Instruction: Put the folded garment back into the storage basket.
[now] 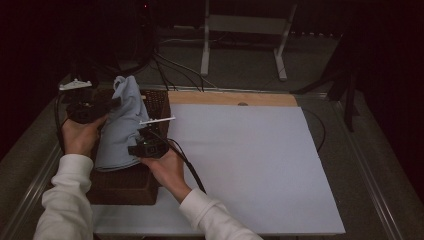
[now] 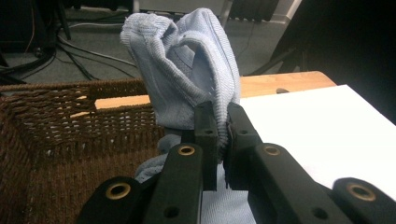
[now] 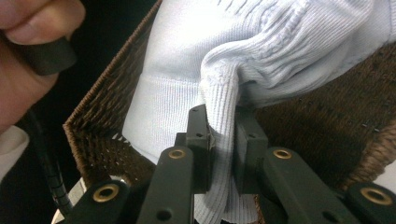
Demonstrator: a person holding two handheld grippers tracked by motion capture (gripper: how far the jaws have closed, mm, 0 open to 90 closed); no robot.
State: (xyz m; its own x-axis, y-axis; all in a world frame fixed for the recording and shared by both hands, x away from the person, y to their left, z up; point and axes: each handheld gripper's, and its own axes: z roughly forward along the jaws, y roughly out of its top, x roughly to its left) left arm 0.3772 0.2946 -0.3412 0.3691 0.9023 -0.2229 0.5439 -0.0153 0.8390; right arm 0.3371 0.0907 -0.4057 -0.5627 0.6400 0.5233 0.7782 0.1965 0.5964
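the pale blue knitted garment [image 1: 120, 125] hangs lifted over the brown wicker basket [image 1: 127, 185] at the table's left, its lower part draped down into it. the left gripper [image 2: 222, 122] is clamped on a fold near the top, the right gripper [image 3: 223, 140] pinched tight on a ribbed edge lower down. i'd say it's about halfway out; the white board [image 1: 250, 165] on the right lies bare, waiting.

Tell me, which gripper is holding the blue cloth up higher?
The left gripper. It pinches the light blue cloth near its raised top end, farther back over the wicker basket, while the right gripper grips the cloth's lower part.
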